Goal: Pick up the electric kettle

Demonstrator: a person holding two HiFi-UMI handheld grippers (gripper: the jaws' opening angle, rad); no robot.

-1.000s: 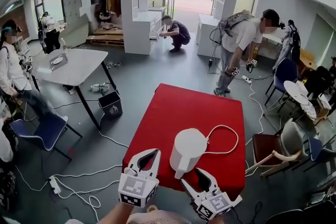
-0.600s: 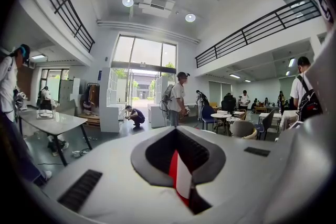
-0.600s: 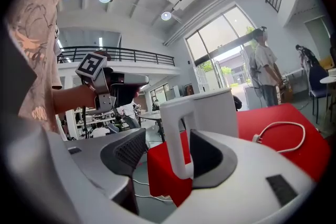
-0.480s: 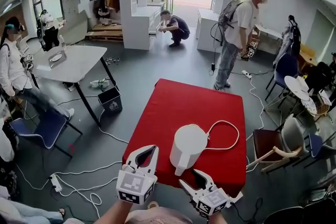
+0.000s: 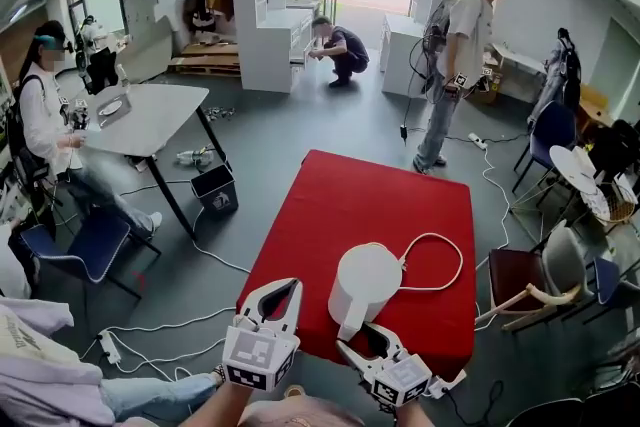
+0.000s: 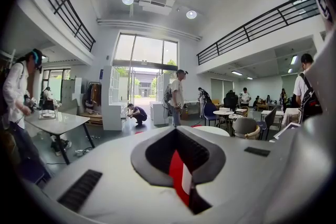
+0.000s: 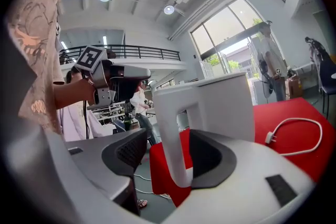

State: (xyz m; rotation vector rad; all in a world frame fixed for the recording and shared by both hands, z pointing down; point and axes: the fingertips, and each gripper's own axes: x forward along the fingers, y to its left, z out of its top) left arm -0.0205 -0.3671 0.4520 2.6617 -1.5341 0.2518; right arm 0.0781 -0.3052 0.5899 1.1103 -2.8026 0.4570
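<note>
A white electric kettle (image 5: 366,283) stands near the front edge of the red table (image 5: 380,200), its handle (image 5: 347,325) pointing toward me. In the right gripper view the kettle (image 7: 223,105) fills the middle. My right gripper (image 5: 369,342) (image 7: 169,148) has the handle (image 7: 170,134) between its jaws, which are closing. The right pad (image 7: 210,157) sits against the handle while the left pad (image 7: 126,152) stands off it. My left gripper (image 5: 274,299) (image 6: 177,136) hangs left of the kettle beyond the table's corner, fingertips together, holding nothing.
A white cord (image 5: 437,265) loops on the table right of the kettle. Chairs (image 5: 535,275) stand to the right. A white table (image 5: 140,120), a seated person (image 5: 55,120) and floor cables (image 5: 150,355) are on the left. More people (image 5: 455,45) stand farther back.
My right gripper has sunk and come in around the kettle's handle, its jaws narrowing. The left gripper has stayed put. People in the background have shifted.
</note>
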